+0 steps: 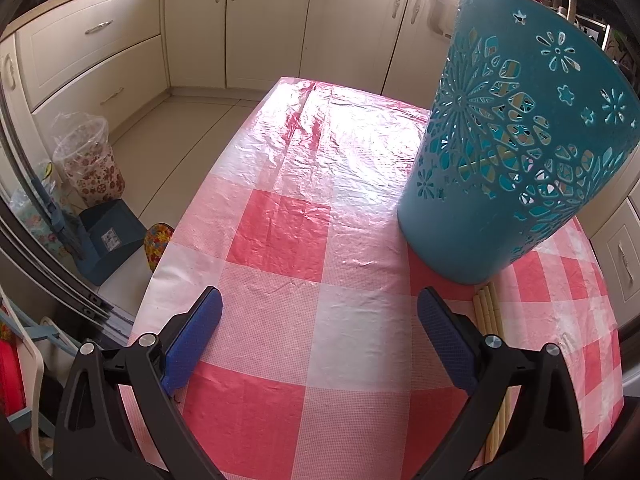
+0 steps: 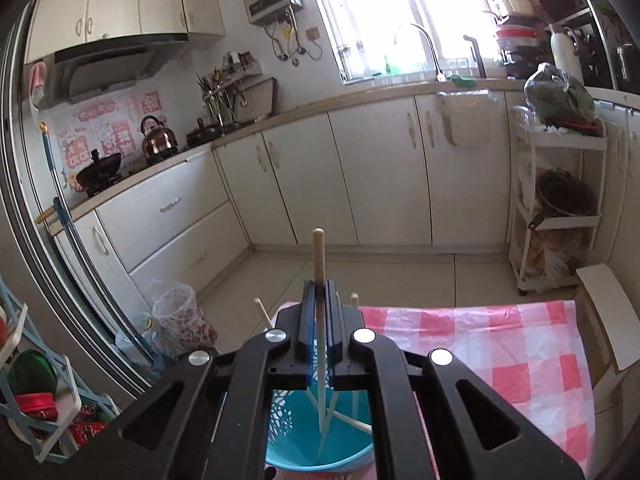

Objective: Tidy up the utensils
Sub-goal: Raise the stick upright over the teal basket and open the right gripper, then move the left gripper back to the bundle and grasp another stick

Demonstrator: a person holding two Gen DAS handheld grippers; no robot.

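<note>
Right wrist view shows the right hand-held gripper [image 2: 319,286] closed on a thin, stiff, light cream wooden chopstick [image 2: 319,252] at mid-length, above the teal perforated plastic basket [image 2: 320,440]; probably slippery.

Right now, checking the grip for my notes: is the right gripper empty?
No, the right gripper is shut on a chopstick above the teal basket.

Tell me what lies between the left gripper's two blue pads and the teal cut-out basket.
Left wrist view: only bare red-and-white checked tablecloth lies between the open left gripper and the teal cut-out plastic basket. The pale wooden chopsticks lie off to the right side.
</note>
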